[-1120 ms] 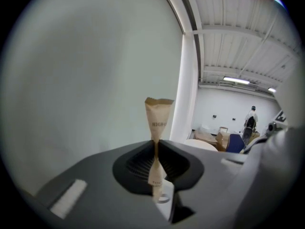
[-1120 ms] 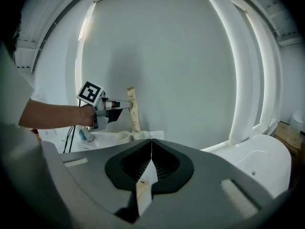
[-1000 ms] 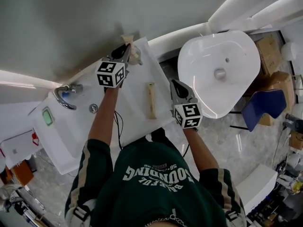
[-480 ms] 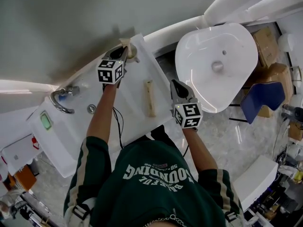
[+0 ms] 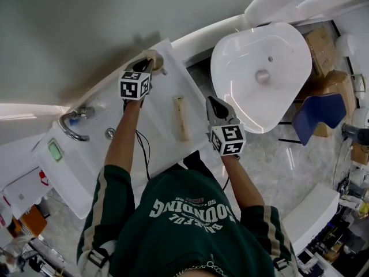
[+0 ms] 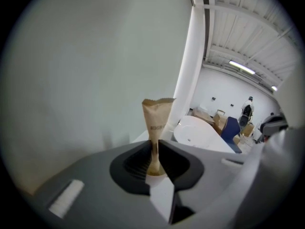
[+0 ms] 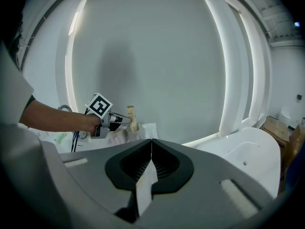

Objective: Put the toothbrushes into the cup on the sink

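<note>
Pinched upright in narrow left tongs (image 6: 154, 147), tan paper-wrapped toothbrush (image 6: 157, 114), at 12 o'clock of white sink surface (image 5: 157, 133), second tan wrapped toothbrush (image 5: 181, 118) lying flat mid-surface, right tongs (image 7: 151, 144) closed on nothing at 3 o'clock

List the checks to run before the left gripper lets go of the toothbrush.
1. Left gripper clamped on the wrapped toothbrush: ok.
2. Toothbrush held upright: ok.
3. Its lower end inside the cup: cannot tell, the gripper hides it.
4. Right gripper shut, empty, away from the cup: ok.
5. Second toothbrush in the cup: not ok, it lies on the sink.
</note>
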Action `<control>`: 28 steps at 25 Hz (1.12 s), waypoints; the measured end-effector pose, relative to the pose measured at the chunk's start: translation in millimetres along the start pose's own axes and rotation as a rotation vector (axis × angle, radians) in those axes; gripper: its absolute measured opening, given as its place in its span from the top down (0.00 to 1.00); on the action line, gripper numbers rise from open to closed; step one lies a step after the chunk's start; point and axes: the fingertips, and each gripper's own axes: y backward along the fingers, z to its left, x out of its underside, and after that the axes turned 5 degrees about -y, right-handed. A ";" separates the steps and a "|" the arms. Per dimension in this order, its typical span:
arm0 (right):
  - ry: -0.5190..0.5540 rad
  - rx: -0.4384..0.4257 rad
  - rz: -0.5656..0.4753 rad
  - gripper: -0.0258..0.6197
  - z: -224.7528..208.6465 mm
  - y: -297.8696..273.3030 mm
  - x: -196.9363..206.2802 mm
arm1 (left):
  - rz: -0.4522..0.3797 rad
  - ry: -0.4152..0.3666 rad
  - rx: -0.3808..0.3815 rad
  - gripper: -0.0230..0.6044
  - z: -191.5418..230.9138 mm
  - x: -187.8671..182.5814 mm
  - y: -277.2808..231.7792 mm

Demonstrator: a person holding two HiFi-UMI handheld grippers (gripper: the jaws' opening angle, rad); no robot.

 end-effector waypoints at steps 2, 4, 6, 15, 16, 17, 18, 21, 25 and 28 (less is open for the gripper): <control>0.000 -0.001 0.001 0.95 0.7 0.0 1.0 | -0.025 -0.001 0.004 0.83 -1.3 -4.0 2.2; 0.001 -0.005 0.001 0.95 2.7 -0.9 0.9 | -0.055 0.006 0.001 0.82 -0.8 -9.4 7.3; 0.004 -0.013 -0.001 0.95 6.0 -2.6 -0.5 | -0.074 0.007 0.000 0.82 -0.8 -14.7 14.5; 0.030 -0.088 -0.034 0.95 43.0 -15.9 -17.7 | -0.166 -0.001 -0.017 0.83 -3.5 -31.1 68.1; 0.034 -0.099 -0.039 0.95 48.1 -16.4 -20.1 | -0.174 -0.004 -0.014 0.84 -5.1 -32.5 74.2; 0.038 -0.109 -0.044 0.95 52.9 -16.7 -22.4 | -0.180 -0.008 -0.012 0.84 -6.7 -33.6 80.0; 0.043 -0.120 -0.048 0.95 57.3 -16.9 -24.7 | -0.187 -0.012 -0.013 0.85 -8.0 -34.5 85.7; 0.055 -0.151 -0.064 0.95 67.6 -17.7 -31.6 | -0.219 -0.018 -0.025 0.88 -10.5 -37.9 102.0; 0.071 -0.196 -0.091 0.95 76.8 -18.5 -40.8 | -0.244 -0.019 -0.040 0.88 -17.1 -40.0 118.1; 0.085 -0.230 -0.107 0.95 80.1 -17.1 -45.1 | -0.243 -0.013 -0.061 0.88 -24.3 -37.2 126.6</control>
